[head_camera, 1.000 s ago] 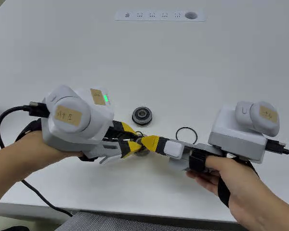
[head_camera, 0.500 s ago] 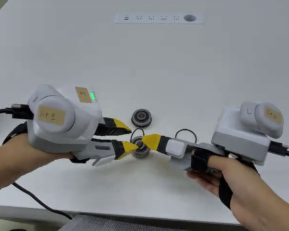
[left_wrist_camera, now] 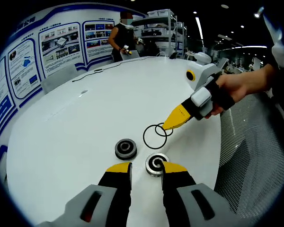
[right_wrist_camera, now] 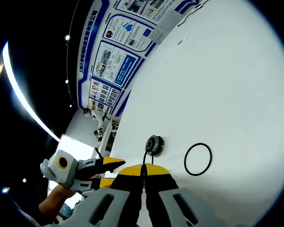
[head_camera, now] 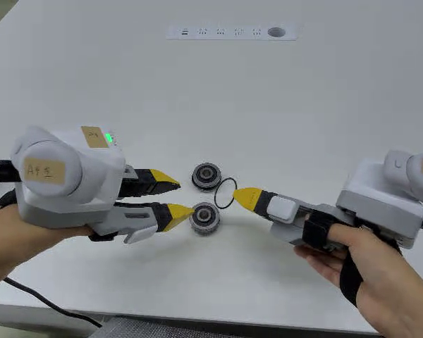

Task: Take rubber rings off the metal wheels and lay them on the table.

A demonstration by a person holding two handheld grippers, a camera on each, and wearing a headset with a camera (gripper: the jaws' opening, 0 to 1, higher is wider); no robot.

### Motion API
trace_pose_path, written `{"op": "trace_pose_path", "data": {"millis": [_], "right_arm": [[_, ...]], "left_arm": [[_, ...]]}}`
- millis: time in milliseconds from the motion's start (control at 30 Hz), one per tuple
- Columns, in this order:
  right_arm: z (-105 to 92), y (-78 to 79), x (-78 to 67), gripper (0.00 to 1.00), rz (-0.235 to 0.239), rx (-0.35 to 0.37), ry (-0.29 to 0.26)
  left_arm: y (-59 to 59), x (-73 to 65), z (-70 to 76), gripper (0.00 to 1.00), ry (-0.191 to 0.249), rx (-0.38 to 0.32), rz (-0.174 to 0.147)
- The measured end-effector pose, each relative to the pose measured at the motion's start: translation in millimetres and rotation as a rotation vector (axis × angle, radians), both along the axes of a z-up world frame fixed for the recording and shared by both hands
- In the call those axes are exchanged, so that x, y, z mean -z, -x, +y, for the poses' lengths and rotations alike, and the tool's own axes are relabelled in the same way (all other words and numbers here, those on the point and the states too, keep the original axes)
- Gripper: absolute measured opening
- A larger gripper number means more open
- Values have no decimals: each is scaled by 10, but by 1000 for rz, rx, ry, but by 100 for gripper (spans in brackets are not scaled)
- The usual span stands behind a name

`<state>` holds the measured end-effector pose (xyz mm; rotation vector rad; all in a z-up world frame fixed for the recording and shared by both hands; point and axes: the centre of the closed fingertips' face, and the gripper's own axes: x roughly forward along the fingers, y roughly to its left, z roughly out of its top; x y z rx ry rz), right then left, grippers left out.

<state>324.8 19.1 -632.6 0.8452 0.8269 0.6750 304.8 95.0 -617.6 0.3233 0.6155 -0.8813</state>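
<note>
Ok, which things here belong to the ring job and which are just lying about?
Job: two round metal wheels; thin black rubber ring pinched by right gripper; second black rubber ring lying flat; open left gripper.
Lying about: long white power strip; blue-bordered wall posters.

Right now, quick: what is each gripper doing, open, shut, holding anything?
Left gripper: jaws open, holding nothing; a metal wheel lies just ahead of its tips.
Right gripper: jaws shut on a rubber ring.
</note>
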Motion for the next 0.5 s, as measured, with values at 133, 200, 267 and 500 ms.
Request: {"op": "trace_pose_path", "data": {"millis": [133, 200, 267, 500], "right_arm": [[-182, -37, 97, 2, 31, 64, 24], [-273, -44, 134, 2, 36, 87, 43], [-344, -52, 144, 2, 43, 115, 42], [-526, -65, 224, 2, 66, 177, 81]], "left_arm": [[-3, -22, -3, 25, 12, -6, -6], [1, -24, -2, 25, 12, -8, -6], [9, -25, -8, 25, 16, -8, -5], [24, -18, -28, 25, 19, -7, -3]]}}
